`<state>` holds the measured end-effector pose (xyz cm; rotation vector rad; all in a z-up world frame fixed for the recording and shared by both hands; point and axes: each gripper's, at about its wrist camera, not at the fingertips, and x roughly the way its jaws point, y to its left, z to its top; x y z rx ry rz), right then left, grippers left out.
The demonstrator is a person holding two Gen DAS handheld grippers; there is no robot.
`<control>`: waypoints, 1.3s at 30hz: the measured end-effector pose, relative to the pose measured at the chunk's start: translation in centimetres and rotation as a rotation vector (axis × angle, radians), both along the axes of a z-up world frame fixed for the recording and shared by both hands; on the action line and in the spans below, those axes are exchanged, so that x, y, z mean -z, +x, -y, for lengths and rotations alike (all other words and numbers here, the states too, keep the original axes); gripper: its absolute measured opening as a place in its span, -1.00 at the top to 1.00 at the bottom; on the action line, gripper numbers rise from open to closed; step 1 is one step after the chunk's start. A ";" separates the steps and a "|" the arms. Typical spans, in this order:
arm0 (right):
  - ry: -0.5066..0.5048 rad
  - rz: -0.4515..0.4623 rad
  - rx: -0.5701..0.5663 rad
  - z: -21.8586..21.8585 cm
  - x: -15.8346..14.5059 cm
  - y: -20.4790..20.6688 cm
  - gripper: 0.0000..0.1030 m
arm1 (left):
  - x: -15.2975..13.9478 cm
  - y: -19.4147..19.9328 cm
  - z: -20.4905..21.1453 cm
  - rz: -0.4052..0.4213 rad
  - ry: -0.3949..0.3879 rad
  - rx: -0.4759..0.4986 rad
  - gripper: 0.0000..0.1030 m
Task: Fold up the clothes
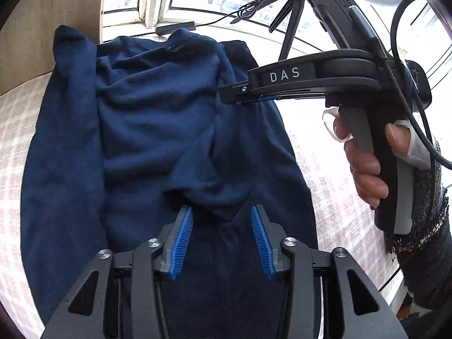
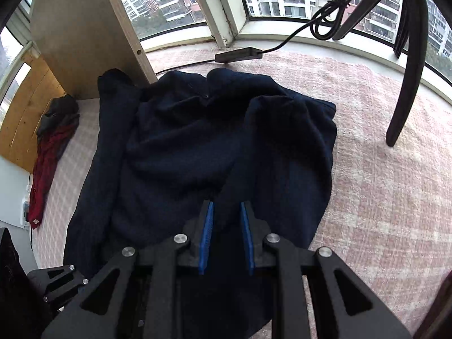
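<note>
Sweater lay mid-frame on pink bedspread, sleeves turned inward | left gripper spread wide above lower fabric, holding nothing | right gripper narrower, not clamped, likely lining up next fold

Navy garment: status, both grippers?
Left gripper open, poised at a raised fold of the navy garment. Right gripper open, narrower gap, over the same garment. Sleeves folded in, body wrinkled. Nothing on top of it.
</note>
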<state>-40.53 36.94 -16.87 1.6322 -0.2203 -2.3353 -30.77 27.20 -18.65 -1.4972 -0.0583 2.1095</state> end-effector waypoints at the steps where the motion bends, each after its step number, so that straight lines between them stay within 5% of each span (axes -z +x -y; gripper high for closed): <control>1: -0.006 0.008 0.003 -0.1 0.0 -0.1 0.61 | 0.2 -0.2 -0.1 0.003 0.015 -0.001 0.58; 2: -0.010 0.017 0.007 -0.2 0.1 -0.3 0.60 | 0.3 -0.2 -0.2 0.008 0.026 -0.001 0.88; 3: -0.014 0.028 0.010 -0.2 0.2 -0.5 0.59 | 0.3 -0.2 -0.2 0.013 0.038 -0.002 0.91; 7: -0.019 0.020 0.010 -0.6 0.3 -0.8 0.61 | -1.3 0.3 -0.8 -0.027 0.092 0.002 0.92; 9: -0.021 -0.002 0.014 -1.2 0.1 -0.6 0.95 | -2.9 0.7 -1.4 -0.055 0.126 0.009 0.93; 15: -0.239 -0.061 0.083 -5.2 -1.6 0.2 0.95 | -6.7 2.6 -2.8 -0.074 0.298 0.009 0.94; 19: -0.283 -0.089 0.083 -5.7 -2.3 0.3 0.96 | -4.3 2.5 1.1 -0.009 0.417 -0.162 0.94; 22: -0.239 -0.102 0.058 -4.2 -2.0 -0.5 0.96 | 0.6 1.1 5.7 0.120 0.337 -0.340 0.94; 25: -0.182 -0.081 0.022 -2.3 -0.9 -1.5 0.95 | 3.1 0.3 7.5 0.153 0.257 -0.384 0.94; 29: -0.149 -0.079 0.015 -2.5 -0.5 -2.1 0.88 | 0.7 1.0 7.0 0.049 0.190 -0.307 0.71; 31: -0.242 -0.125 0.053 -4.8 -1.6 -1.5 0.71 | -1.1 1.6 5.9 -0.013 0.182 -0.251 0.70; 33: -0.210 -0.165 0.131 -7.1 -2.1 -0.7 0.23 | -2.0 2.0 4.6 -0.048 0.181 -0.186 0.67; 36: -0.180 -0.150 0.180 -9.3 -1.0 -0.7 0.19 | -2.0 2.1 2.3 -0.044 0.211 -0.075 0.67; 39: -0.175 -0.106 0.217 -10.2 0.8 -1.9 0.19 | -0.4 1.9 -0.4 -0.026 0.147 0.009 0.65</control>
